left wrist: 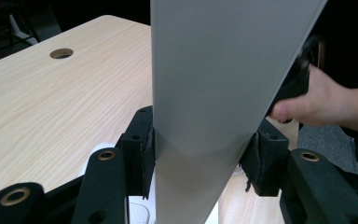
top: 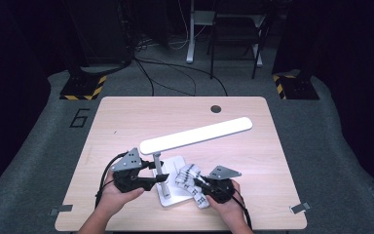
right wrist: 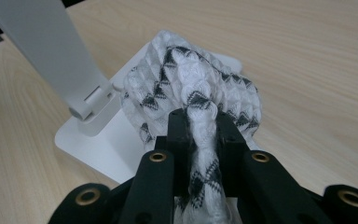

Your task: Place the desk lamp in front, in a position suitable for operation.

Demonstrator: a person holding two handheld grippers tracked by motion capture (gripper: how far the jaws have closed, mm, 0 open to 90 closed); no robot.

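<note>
**A:** ok so where's the cloth (right wrist: 191, 88) sitting relative to the tongs here?

**B:** Right in them. The right gripper (right wrist: 200, 128) has its jaws pinched on a twisted bunch of the white-and-black patterned cloth, and the rest of it balloons out just past the tips. It's resting on the white lamp base (right wrist: 102, 144), right beside the hinge where the lamp arm (right wrist: 42, 42) goes up.

**A:** and the other hand?

**B:** The left gripper (left wrist: 200, 154) is clamped on the lamp's flat grey-white upright (left wrist: 223, 84), one pad on each edge, so the jaws sit about half spread with the upright filling the gap.

**A:** from above?

**B:** Lamp stands near the front middle of the wooden table (top: 126, 117), its long head (top: 197, 134) slanting above. Left gripper (top: 153, 183) comes in from the left at the post, right gripper (top: 197, 187) from the right with the cloth (top: 187, 175) on the base (top: 168, 197).
</note>
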